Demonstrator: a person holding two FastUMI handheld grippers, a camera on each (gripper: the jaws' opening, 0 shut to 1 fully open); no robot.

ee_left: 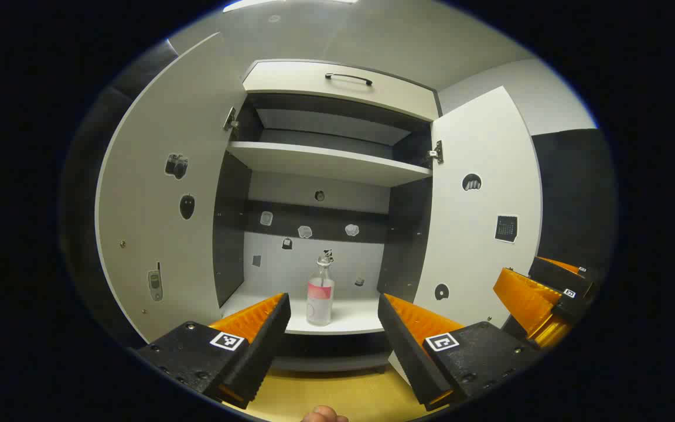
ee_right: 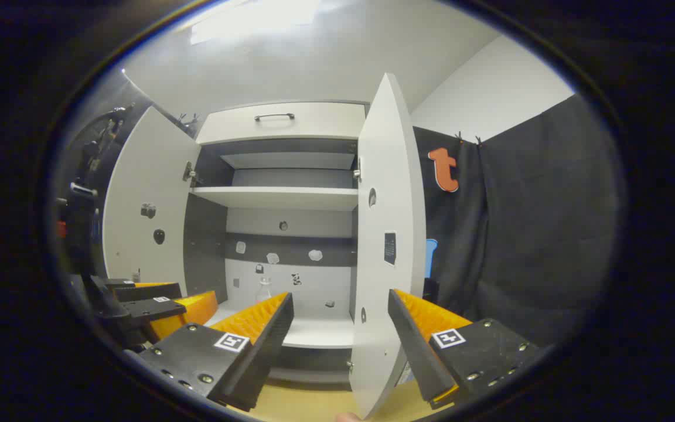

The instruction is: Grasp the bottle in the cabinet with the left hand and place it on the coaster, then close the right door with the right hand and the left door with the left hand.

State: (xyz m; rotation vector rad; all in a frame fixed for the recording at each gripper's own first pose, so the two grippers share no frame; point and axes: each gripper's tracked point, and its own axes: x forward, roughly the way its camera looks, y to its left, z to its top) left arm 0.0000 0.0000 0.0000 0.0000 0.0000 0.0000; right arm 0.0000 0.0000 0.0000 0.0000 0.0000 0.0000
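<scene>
A clear bottle with a pink label stands upright on the bottom shelf of the open cabinet. In the left gripper view my left gripper is open in front of the shelf, short of the bottle, which sits between the lines of its fingers. The left door and right door both stand wide open. In the right gripper view my right gripper is open, with the right door's edge just beyond its fingers. The bottle's top peeks over one finger there.
The right gripper shows at the lower right of the left gripper view; the left gripper shows at the lower left of the right gripper view. A middle shelf and a top drawer with a handle sit above. A yellow tabletop lies below.
</scene>
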